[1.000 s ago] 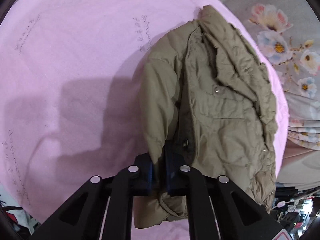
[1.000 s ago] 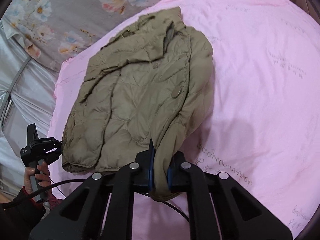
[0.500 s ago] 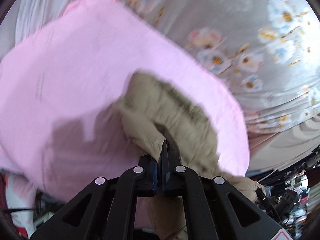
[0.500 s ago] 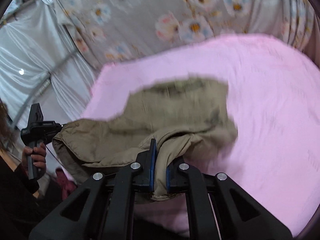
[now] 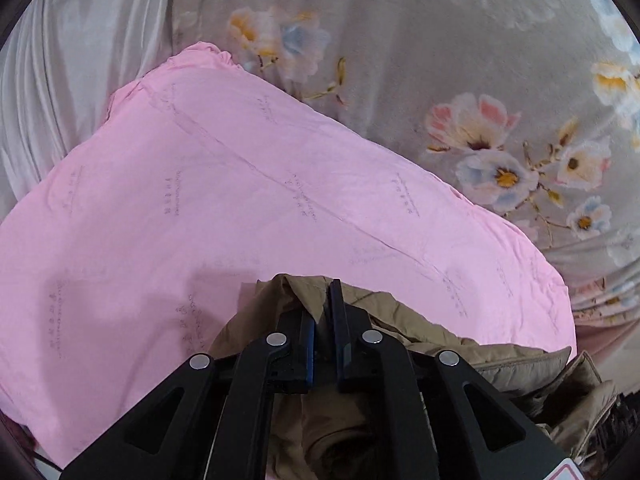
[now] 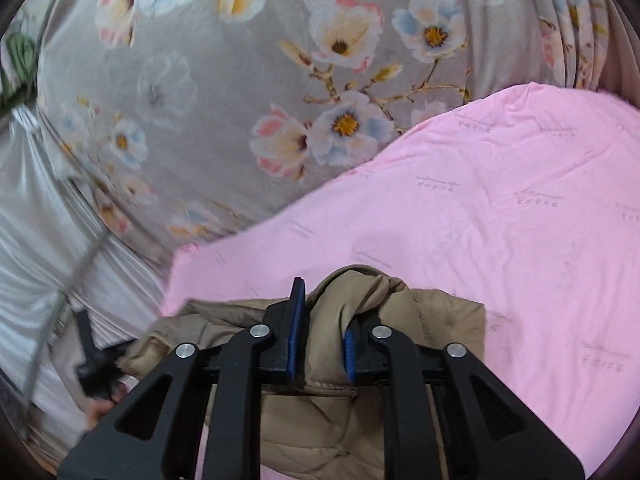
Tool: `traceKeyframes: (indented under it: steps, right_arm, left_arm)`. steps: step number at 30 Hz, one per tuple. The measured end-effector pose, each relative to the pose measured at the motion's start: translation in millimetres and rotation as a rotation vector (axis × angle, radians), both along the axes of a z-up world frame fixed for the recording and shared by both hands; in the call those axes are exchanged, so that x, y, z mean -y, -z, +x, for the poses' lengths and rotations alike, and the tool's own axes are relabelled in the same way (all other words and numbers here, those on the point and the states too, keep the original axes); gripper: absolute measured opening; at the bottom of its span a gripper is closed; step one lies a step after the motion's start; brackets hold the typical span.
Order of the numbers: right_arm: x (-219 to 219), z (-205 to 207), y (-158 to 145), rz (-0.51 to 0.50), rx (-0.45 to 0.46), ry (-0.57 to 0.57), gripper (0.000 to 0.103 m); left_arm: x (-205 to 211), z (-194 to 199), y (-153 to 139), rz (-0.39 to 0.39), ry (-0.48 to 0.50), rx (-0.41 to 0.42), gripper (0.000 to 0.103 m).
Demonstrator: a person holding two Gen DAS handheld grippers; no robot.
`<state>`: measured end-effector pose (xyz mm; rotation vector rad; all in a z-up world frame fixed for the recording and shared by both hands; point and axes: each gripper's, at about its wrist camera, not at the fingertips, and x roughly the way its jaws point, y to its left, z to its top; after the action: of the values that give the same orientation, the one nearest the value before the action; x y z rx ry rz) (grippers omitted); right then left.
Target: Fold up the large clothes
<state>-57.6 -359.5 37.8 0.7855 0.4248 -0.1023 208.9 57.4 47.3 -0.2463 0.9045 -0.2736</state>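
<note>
A tan quilted jacket (image 5: pixel 404 322) hangs bunched from both grippers above the pink bed sheet (image 5: pixel 240 200). My left gripper (image 5: pixel 322 294) has a thin fold of the jacket between its jaws, which are opening to a narrow gap. In the right wrist view my right gripper (image 6: pixel 324 312) holds a thick roll of the jacket (image 6: pixel 440 312) between its blue pads (image 6: pixel 297 320). Its jaws are opening too, and the roll still fills the gap. The rest of the jacket droops below both grippers and is partly hidden by them. The pink sheet (image 6: pixel 480 220) lies bare beyond.
A grey floral curtain (image 5: pixel 480 60) hangs behind the bed, also seen as the floral curtain (image 6: pixel 240 80) in the right view. A pale plain drape (image 5: pixel 60 60) hangs at the left. A person's hand (image 6: pixel 98 408) holds the other gripper at the lower left.
Both grippers have risen and pulled back with the jacket, lifting it off the sheet where it lay spread. Both views now tilt up to the curtain. Both jaws stand wider than before.
</note>
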Motion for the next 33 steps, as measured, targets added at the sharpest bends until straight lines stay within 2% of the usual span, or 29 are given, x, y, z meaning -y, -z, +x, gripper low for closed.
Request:
traceKeyframes:
  steps: [4,6,8,10,11,12,14,17,19,21,22,24,26,28,30,33]
  right_arm:
    - [12,-8,-2,0.086,0.059,-0.002,0.018]
    - [16,-11,-2,0.115,0.076,-0.009,0.019]
    - [21,-18,-2,0.188,0.11,-0.022,0.031]
    - [25,-24,-1,0.268,0.136,-0.04,0.041]
    - [26,-26,-1,0.283,0.125,-0.051,0.042]
    - [26,-28,-2,0.287,0.107,-0.06,0.041]
    - [23,-36,-7,0.295,0.096,-0.084,0.042]
    - [17,-47,-21,0.296,0.112,-0.08,0.043]
    - [14,-57,-38,0.236,0.149,-0.038,0.044]
    - [8,-62,-55,0.127,0.157,0.009,0.047]
    - [2,-61,-62,0.03,0.117,0.045,0.048]
    - [-14,-50,-62,-0.151,-0.02,0.098,0.048]
    - [-37,-31,-46,-0.352,-0.189,0.12,0.047]
    - [-55,-12,-18,-0.473,-0.294,0.096,0.046]
    - [-64,7,11,-0.51,-0.353,0.058,0.045]
    - [-64,30,41,-0.503,-0.379,0.033,0.043]
  left_arm:
    - [-13,2,-20,-0.065,-0.007,0.006,0.014]
    - [-11,0,-34,-0.089,0.022,0.022,0.014]
    - [-10,-6,-47,-0.11,0.064,0.047,0.015]
    - [-11,-10,-65,-0.06,0.093,0.121,0.029]
    - [-15,-14,-77,0.001,0.077,0.189,0.054]
    - [-20,-16,-85,0.037,0.051,0.236,0.065]
    - [-30,-18,-98,0.062,0.029,0.289,0.065]
    - [-31,-14,-99,0.087,0.05,0.258,0.065]
    - [-20,-19,-91,0.133,0.076,0.264,0.065]
    - [1,-25,-75,0.196,0.114,0.263,0.065]
    - [13,-27,-66,0.219,0.137,0.248,0.065]
    - [36,-29,-44,0.255,0.176,0.214,0.064]
    - [57,-30,-23,0.285,0.201,0.185,0.064]
    - [80,-30,-3,0.331,0.221,0.171,0.064]
    - [102,-29,13,0.367,0.247,0.175,0.064]
    - [128,-22,34,0.4,0.264,0.164,0.064]
